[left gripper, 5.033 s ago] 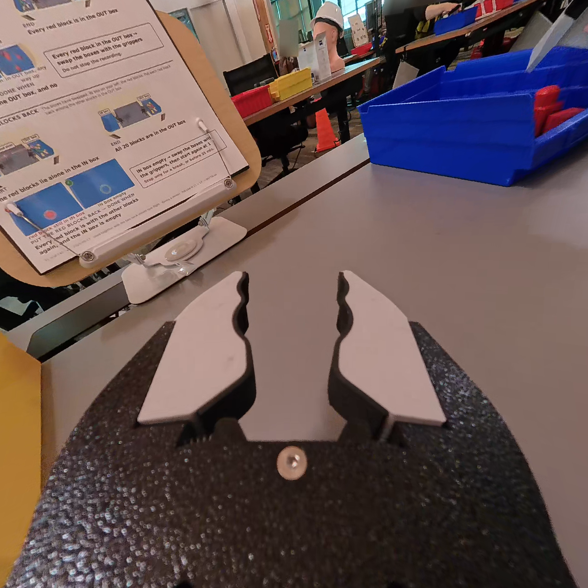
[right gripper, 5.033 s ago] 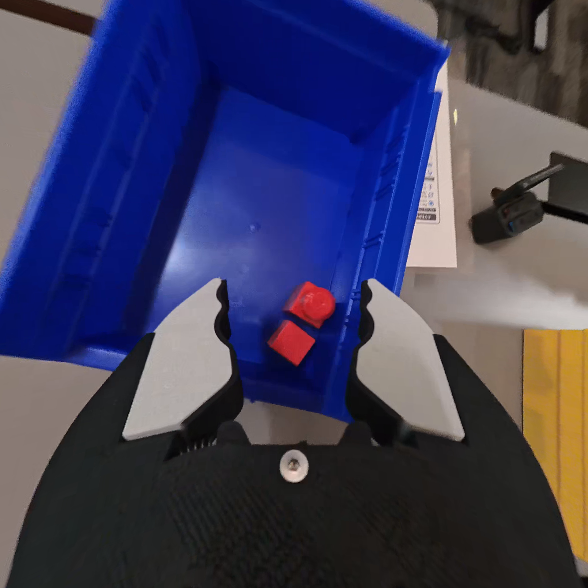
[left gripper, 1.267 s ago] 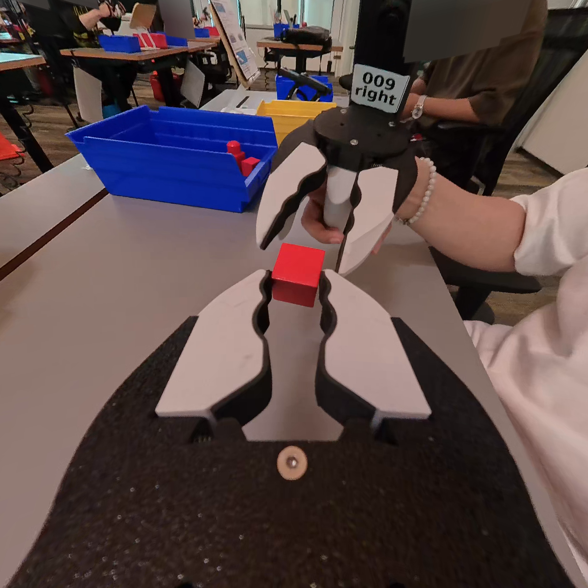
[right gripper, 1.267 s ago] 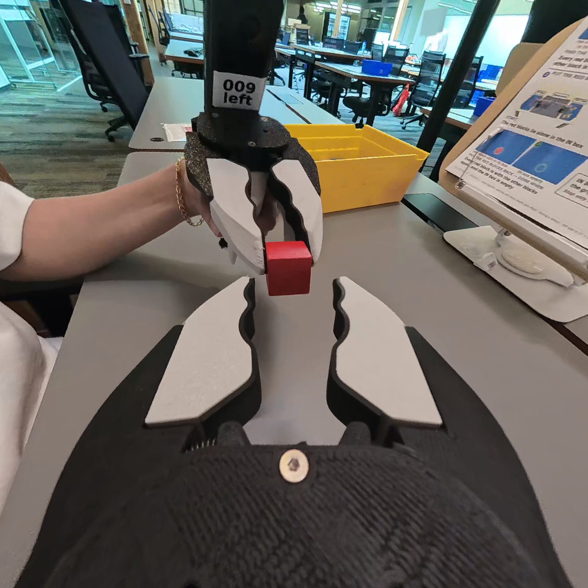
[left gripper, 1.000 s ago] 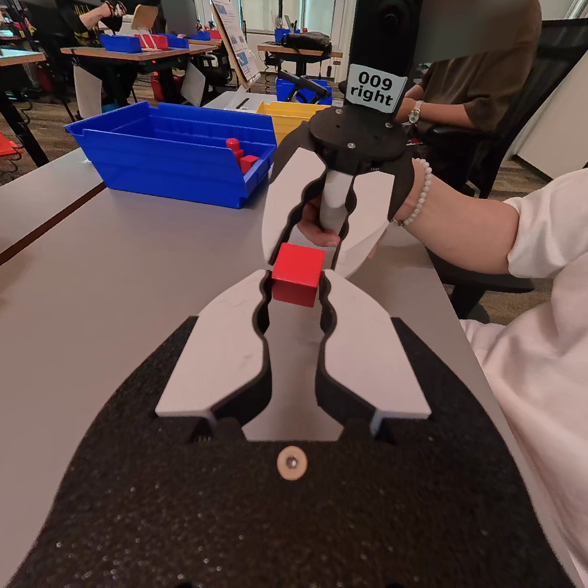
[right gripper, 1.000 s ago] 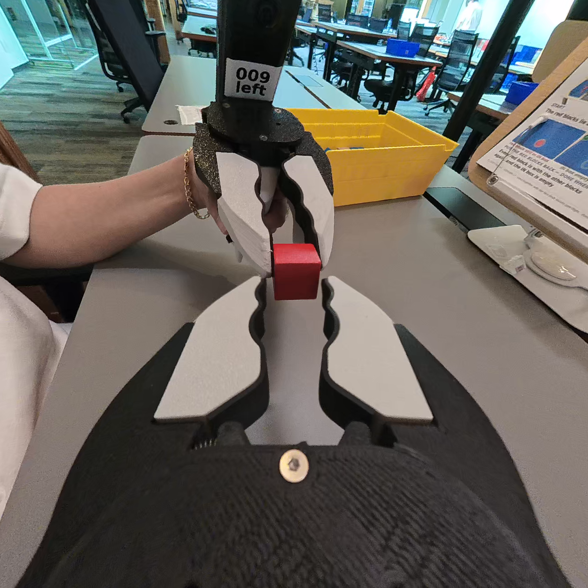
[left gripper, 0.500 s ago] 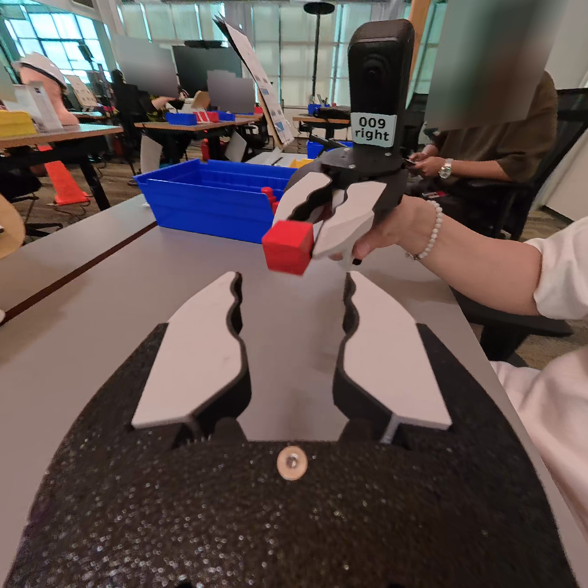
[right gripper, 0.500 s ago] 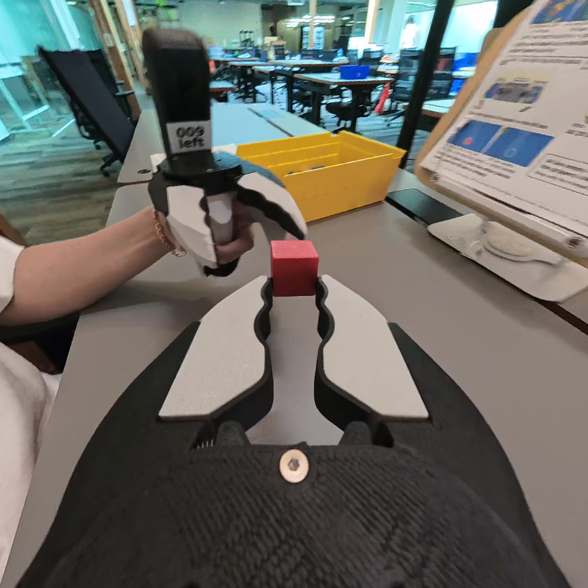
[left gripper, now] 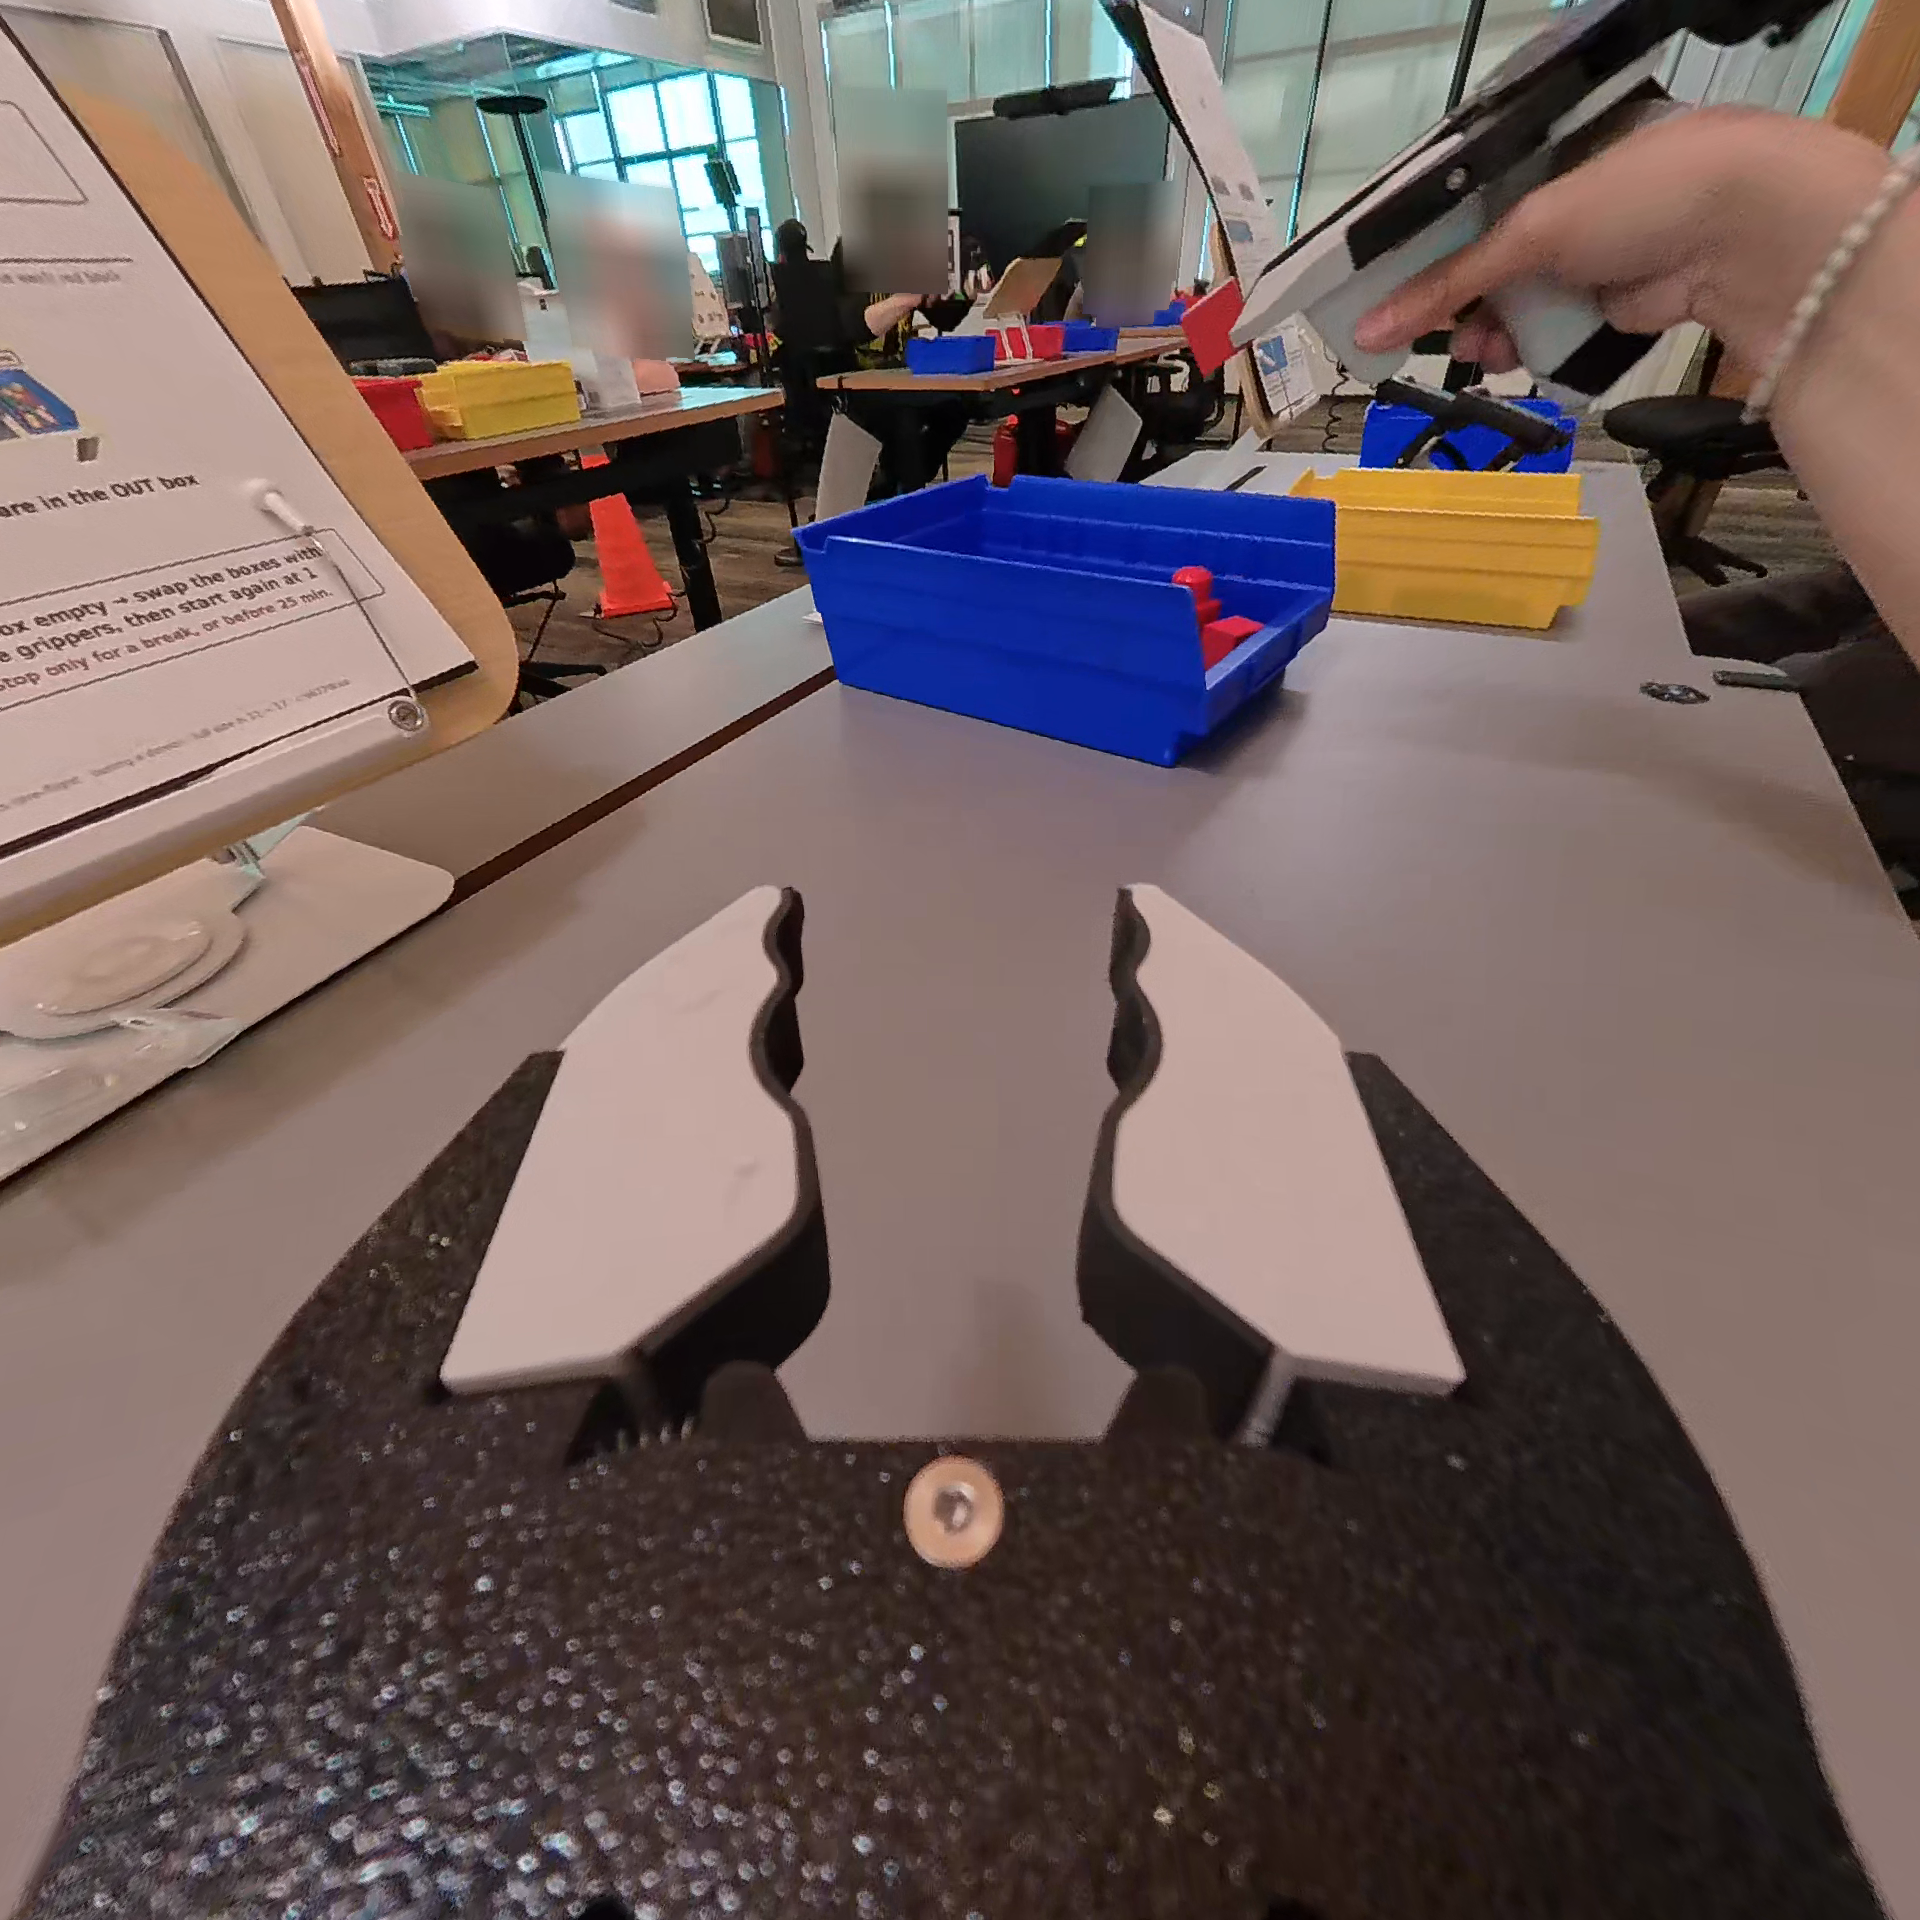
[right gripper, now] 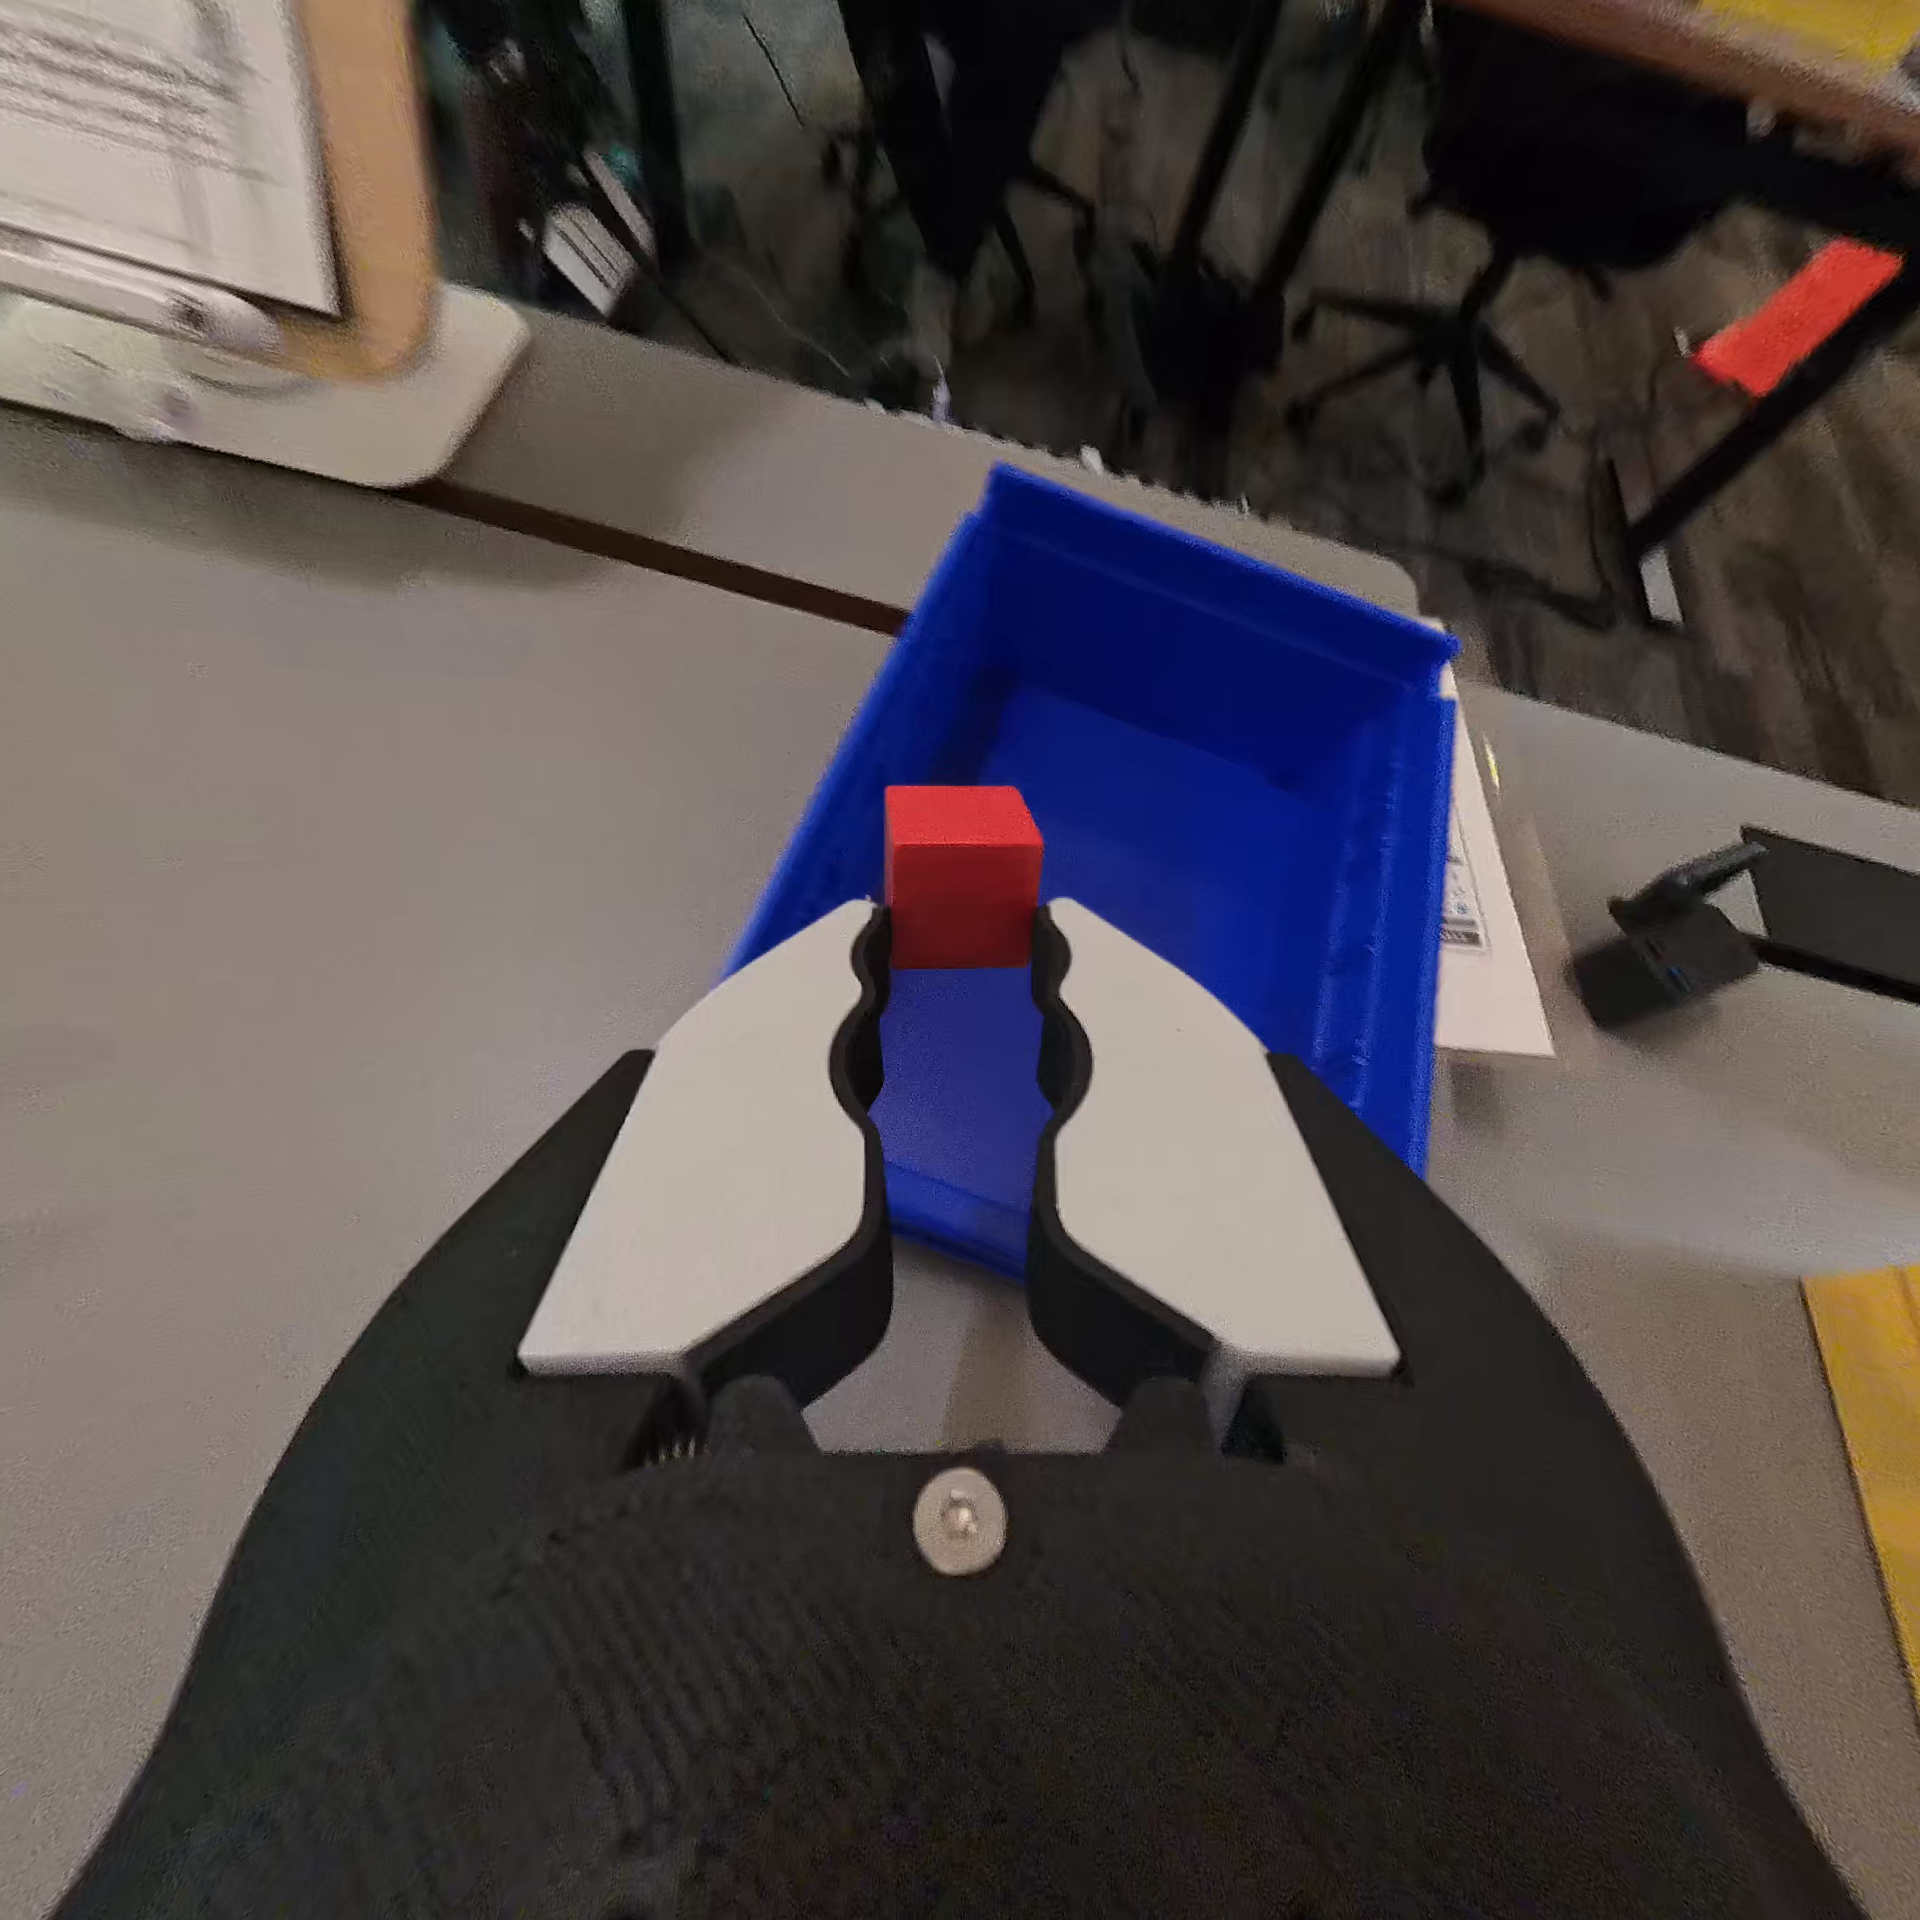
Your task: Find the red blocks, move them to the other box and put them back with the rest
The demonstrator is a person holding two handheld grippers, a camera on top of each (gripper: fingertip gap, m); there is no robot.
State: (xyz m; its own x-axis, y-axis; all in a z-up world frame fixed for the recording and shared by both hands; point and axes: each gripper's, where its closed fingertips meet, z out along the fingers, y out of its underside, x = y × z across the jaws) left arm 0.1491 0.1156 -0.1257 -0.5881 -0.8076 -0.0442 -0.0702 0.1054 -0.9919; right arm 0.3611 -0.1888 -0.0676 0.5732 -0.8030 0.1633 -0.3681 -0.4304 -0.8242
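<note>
I've just passed the red cube [right gripper: 961, 896] from my left gripper [left gripper: 956, 925], whose fingers now gape wide over bare counter [left gripper: 1455, 883], to my right gripper [right gripper: 961, 920], pinching it above what looks, through blur, like the blue box [right gripper: 1382, 935].

I can see printed writing on the white instruction sheet [left gripper: 156, 499] on its wooden stand, and small print on a white label [right gripper: 1460, 894] beside the blue plastic bin [right gripper: 1382, 935].
</note>
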